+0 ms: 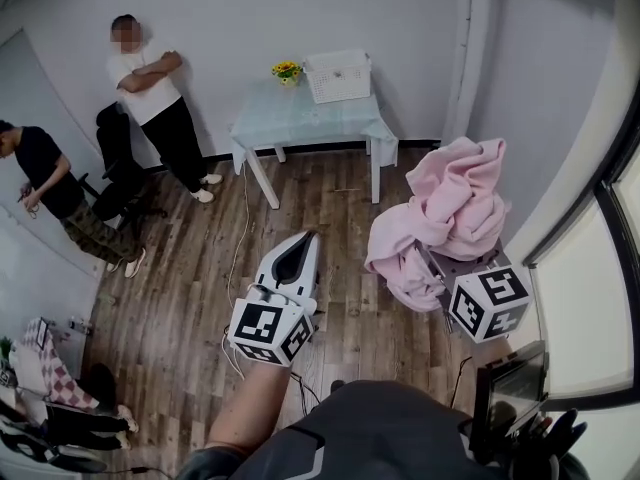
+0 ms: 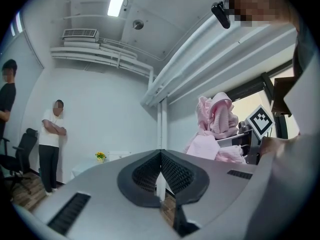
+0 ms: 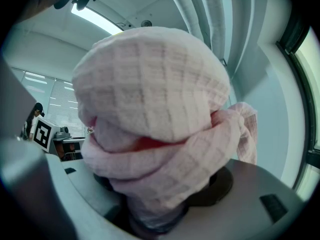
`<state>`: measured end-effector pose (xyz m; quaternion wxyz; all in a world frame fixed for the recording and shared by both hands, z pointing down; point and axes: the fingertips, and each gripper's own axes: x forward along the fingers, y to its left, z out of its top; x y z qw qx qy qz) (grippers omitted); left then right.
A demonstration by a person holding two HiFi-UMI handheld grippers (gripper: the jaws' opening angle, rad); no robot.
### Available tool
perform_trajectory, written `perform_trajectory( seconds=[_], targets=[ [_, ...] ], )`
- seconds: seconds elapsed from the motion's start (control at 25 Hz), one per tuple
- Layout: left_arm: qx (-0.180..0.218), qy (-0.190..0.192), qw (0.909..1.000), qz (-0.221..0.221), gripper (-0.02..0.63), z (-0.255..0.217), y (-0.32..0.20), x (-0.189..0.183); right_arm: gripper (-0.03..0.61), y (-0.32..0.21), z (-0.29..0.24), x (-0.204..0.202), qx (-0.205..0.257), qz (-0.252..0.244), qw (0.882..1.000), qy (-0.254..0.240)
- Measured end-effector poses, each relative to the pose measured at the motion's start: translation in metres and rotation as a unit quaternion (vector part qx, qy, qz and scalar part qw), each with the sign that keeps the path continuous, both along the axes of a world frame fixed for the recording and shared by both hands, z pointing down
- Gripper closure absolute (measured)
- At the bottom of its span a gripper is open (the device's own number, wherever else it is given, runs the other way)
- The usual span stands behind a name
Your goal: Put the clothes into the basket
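A bundle of pink waffle-weave clothes (image 1: 452, 208) hangs above the wooden floor at the right, and my right gripper (image 1: 441, 267) is shut on it. In the right gripper view the pink clothes (image 3: 155, 109) fill the middle and cover both jaws. My left gripper (image 1: 303, 240) is held out over the floor at centre, shut and empty, its tips meeting in the left gripper view (image 2: 161, 155). The white basket (image 1: 338, 75) stands on a small table (image 1: 295, 120) against the far wall, well away from both grippers.
A pot of yellow flowers (image 1: 287, 70) sits beside the basket. Two people stand at the left, one by the wall (image 1: 150, 93), one lower down (image 1: 45, 183), next to a black chair (image 1: 118, 163). A cable (image 1: 240, 233) trails over the floor. A window runs along the right.
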<state>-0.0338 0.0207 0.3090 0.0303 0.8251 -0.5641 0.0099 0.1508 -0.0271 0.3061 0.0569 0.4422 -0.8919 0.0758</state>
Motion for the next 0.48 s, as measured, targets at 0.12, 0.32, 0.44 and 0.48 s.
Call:
perform_trajectory(
  seconds=[0.12,0.32,0.44,0.48],
  targets=[
    [0.003,0.001,0.9999,-0.010,0.604,0.001,-0.004,-0.014,0.256,-0.005,0.000,-0.010,0.005,-0.007,1.000,-0.002],
    [-0.003,0.008,0.9999,-0.014,0.604,0.016,0.000,-0.032,0.256,-0.003,0.013,-0.021,-0.001,-0.005,1.000,0.000],
    [0.000,0.013,0.9998,-0.014,0.604,0.014,0.007,-0.057,0.256,0.002,0.009,-0.041,0.000,0.002,1.000,0.003],
    [0.001,0.014,0.9998,-0.017,0.604,0.014,0.009,-0.065,0.256,0.004,0.009,-0.047,-0.001,0.002,1.000,0.004]
  ],
)
